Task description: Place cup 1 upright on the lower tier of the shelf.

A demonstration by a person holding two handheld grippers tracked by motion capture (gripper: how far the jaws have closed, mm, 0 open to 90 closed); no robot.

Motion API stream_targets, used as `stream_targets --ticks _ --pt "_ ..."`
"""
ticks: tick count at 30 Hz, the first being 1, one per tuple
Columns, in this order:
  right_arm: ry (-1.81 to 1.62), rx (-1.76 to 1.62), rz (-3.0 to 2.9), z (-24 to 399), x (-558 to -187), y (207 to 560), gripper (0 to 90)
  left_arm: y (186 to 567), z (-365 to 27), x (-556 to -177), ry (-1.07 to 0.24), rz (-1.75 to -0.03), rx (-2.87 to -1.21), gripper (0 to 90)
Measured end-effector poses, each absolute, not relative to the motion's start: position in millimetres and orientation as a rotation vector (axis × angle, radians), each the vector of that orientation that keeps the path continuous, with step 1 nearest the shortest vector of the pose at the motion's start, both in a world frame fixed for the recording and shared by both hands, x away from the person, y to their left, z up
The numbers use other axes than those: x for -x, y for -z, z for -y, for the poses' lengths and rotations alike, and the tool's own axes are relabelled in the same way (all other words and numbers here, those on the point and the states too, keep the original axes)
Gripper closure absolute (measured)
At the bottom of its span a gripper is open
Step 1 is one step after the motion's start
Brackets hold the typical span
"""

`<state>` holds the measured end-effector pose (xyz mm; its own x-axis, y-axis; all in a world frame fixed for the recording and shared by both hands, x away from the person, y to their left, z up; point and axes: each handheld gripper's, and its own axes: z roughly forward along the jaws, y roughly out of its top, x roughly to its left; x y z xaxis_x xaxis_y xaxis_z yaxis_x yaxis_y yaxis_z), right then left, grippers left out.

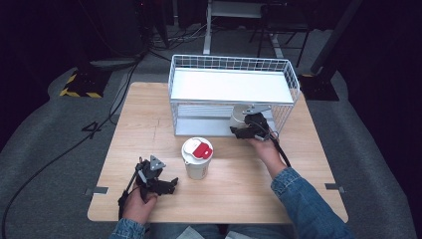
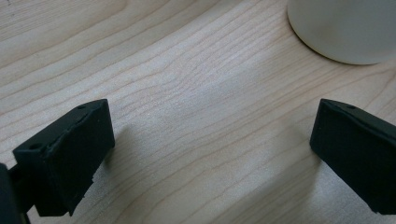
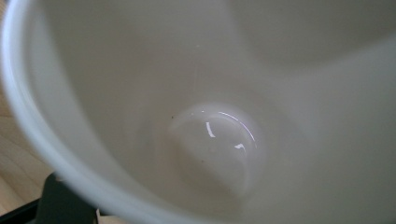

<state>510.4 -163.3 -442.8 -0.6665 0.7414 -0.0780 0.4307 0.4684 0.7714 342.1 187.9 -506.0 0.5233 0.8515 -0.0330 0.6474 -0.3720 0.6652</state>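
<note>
A white mug (image 1: 238, 117) hangs at the open front of the wire rack (image 1: 171, 94), level with its lower shelf. My right gripper (image 1: 242, 131) is shut on the mug's rim. The right gripper view looks straight into the empty mug (image 3: 210, 116), with one black jaw outside its wall at the bottom left. A white cup with a red and white lid (image 1: 197, 158) stands upright mid-table. My left gripper (image 1: 170, 185) rests low on the table to the cup's left. It is open (image 2: 212, 135) with bare wood between its jaws, and the cup's base (image 2: 345, 28) lies ahead to the right.
The rack has a white top shelf (image 1: 229, 84) and wire sides, and it stands at the back of the wooden table (image 1: 144, 124). Dark floor, cables and stands surround the table.
</note>
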Motion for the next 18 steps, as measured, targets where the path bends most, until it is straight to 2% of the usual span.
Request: stream_targets --ticks 18 --pt "-1.019 -1.003 -2.294 155 -524 461 23.9 506 -188 -342 -0.424 -1.210 -2.141 0.4"
